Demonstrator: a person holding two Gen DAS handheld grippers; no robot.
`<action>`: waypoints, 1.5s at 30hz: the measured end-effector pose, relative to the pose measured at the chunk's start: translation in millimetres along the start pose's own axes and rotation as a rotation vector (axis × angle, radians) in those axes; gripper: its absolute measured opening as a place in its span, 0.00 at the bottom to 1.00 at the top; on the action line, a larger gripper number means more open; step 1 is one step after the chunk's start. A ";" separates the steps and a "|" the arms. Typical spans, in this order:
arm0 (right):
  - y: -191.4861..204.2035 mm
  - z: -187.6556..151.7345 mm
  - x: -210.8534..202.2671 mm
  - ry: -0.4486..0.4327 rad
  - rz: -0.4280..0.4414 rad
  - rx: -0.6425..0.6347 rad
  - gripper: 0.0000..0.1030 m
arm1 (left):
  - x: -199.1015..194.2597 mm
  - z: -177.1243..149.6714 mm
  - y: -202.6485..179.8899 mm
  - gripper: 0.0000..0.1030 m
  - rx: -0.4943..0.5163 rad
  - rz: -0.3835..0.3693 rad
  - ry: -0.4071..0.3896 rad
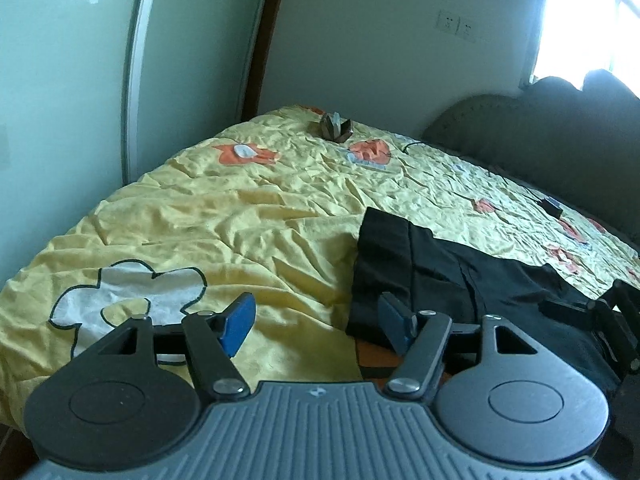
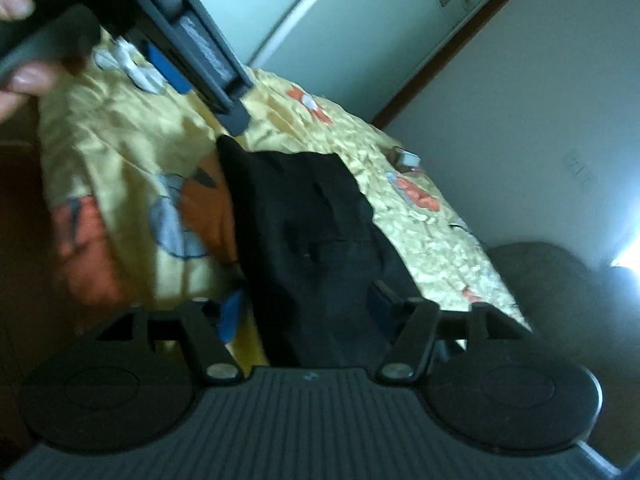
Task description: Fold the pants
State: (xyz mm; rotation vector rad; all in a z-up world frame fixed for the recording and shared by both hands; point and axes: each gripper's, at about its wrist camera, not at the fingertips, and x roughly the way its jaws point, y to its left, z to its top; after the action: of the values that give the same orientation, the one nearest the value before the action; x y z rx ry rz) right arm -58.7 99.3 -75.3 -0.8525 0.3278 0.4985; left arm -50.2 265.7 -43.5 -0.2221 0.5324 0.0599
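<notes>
The black pants [image 1: 440, 276] lie folded on the yellow flowered quilt [image 1: 240, 216], near the bed's front edge. My left gripper [image 1: 316, 324] is open above the quilt; its right blue pad [image 1: 394, 326] stands at the pants' left edge, and only quilt shows between the pads. In the blurred, rolled right wrist view the pants [image 2: 312, 216] run up from between the fingers of my right gripper [image 2: 306, 308]. Its jaws stand wide and do not press the cloth. My right gripper [image 1: 592, 304] also shows over the pants' right end. A hand [image 2: 16, 80] holds my left gripper [image 2: 200, 92].
A small brown object [image 1: 335, 128] sits at the bed's far end and a small dark item [image 1: 554, 206] lies near the grey padded headboard [image 1: 520, 132]. A pale wardrobe door [image 1: 60, 80] runs along the bed's left side. A bright window [image 1: 592, 20] is at the upper right.
</notes>
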 end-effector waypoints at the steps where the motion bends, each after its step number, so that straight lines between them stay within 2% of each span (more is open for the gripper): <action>1: -0.8 0.5 2.9 -0.008 -0.010 0.008 0.73 | 0.2 0.2 1.2 0.65 -0.005 -0.001 -0.001; 5: 5.4 11.7 1.5 -0.049 -0.016 -0.003 0.72 | 2.2 2.8 5.8 0.65 -0.026 -0.005 0.005; 8: 14.1 20.2 10.7 -0.072 -0.068 -0.056 0.70 | -0.9 4.5 7.9 0.65 -0.030 0.001 -0.008; 9: 10.2 20.9 13.9 -0.062 -0.067 -0.037 0.66 | -2.4 4.6 9.0 0.65 -0.032 -0.004 -0.011; 10: 1.7 20.9 14.6 -0.052 -0.039 0.019 0.62 | -3.5 4.4 10.2 0.65 -0.033 -0.008 -0.013; 16: -57.1 14.9 15.8 -0.007 0.130 0.386 0.62 | -0.9 4.1 13.8 0.65 -0.039 -0.015 -0.004; 19: -78.9 5.3 17.1 -0.004 0.180 0.470 0.63 | -1.2 4.1 14.6 0.65 -0.037 -0.018 -0.011; 23: -96.1 -3.3 28.8 0.022 0.179 0.555 0.64 | 0.6 5.3 16.2 0.65 -0.051 -0.027 -0.009; 26: -79.2 7.0 30.2 0.005 0.114 0.430 0.64 | 0.2 6.6 16.1 0.65 -0.049 -0.025 -0.014; 29: -54.5 18.9 20.5 -0.035 0.097 0.272 0.64 | -0.3 8.6 17.8 0.65 -0.055 -0.021 -0.014; 31: -34.9 23.7 16.5 -0.056 0.115 0.176 0.64 | -1.4 9.0 20.3 0.66 -0.064 -0.021 -0.019; 33: -16.1 26.9 19.5 -0.042 0.115 0.065 0.64 | -0.8 9.3 21.7 0.66 -0.066 -0.022 -0.010; 36: 4.4 25.6 25.4 -0.036 0.057 -0.071 0.64 | 0.8 7.5 21.8 0.66 -0.060 -0.020 -0.005; 38: 7.0 25.2 28.7 -0.018 0.033 -0.106 0.67 | 3.3 6.6 19.6 0.66 -0.052 -0.028 0.004; 40: 5.7 23.5 26.8 -0.021 -0.033 -0.107 0.78 | 7.3 5.2 16.0 0.66 -0.039 -0.040 0.009; 43: 2.9 19.6 25.0 -0.033 -0.114 -0.122 0.80 | 18.2 0.8 13.4 0.67 -0.011 -0.015 0.031; 45: -4.0 17.1 22.7 -0.028 -0.117 -0.067 0.81 | 19.1 -2.9 15.0 0.67 0.009 0.011 0.023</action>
State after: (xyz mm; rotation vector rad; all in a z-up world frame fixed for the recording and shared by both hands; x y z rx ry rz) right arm -36.1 116.9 -72.9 -0.9238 0.2352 0.4136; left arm -36.9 279.7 -58.6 -0.2111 0.5568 0.0652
